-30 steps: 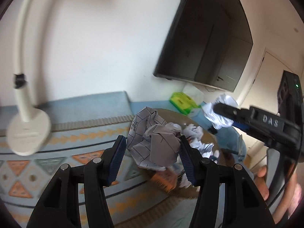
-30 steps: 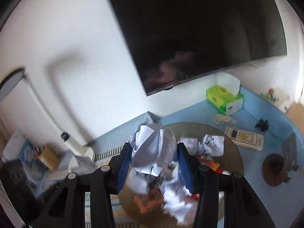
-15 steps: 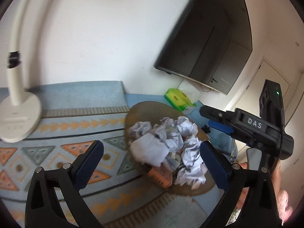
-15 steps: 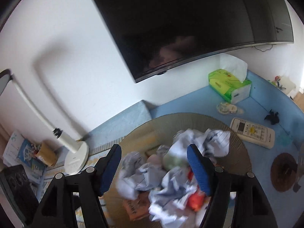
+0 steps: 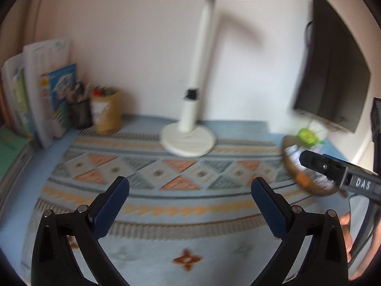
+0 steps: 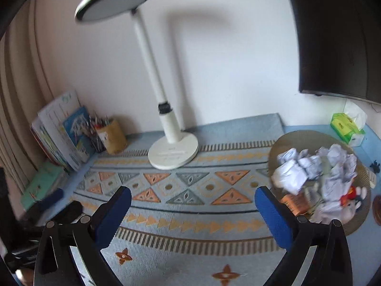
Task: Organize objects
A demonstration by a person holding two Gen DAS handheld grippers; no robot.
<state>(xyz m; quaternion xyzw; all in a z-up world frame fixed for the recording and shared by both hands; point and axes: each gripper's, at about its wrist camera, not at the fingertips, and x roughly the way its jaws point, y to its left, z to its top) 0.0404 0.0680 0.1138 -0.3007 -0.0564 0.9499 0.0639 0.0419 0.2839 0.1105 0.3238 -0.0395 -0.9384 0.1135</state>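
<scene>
Right wrist view showed a patterned blue mat [image 6: 190, 205] against a white wall, a desk lamp [image 6: 173, 151] at its back edge, crumpled paper balls [image 6: 309, 166] heaped axisless in a woven basket [image 6: 297, 135] at its right edge, the right gripper [image 6: 193, 211] opening empty, the left gripper [image 5: 190, 202] spread wide, empty.

Left tongs [image 5: 190, 188] gape, empty; patterned mat [image 5: 166, 174] below, seemingly blurred.

One lamp [image 6: 172, 152] stands on one patterned mat [image 6: 190, 205]. Right of the lamp sits one basket [image 6: 297, 138] with many paper balls [image 6: 290, 178], and one green tissue box [image 6: 344, 127]. Left of the lamp stand two pen cups [image 6: 114, 134].
</scene>
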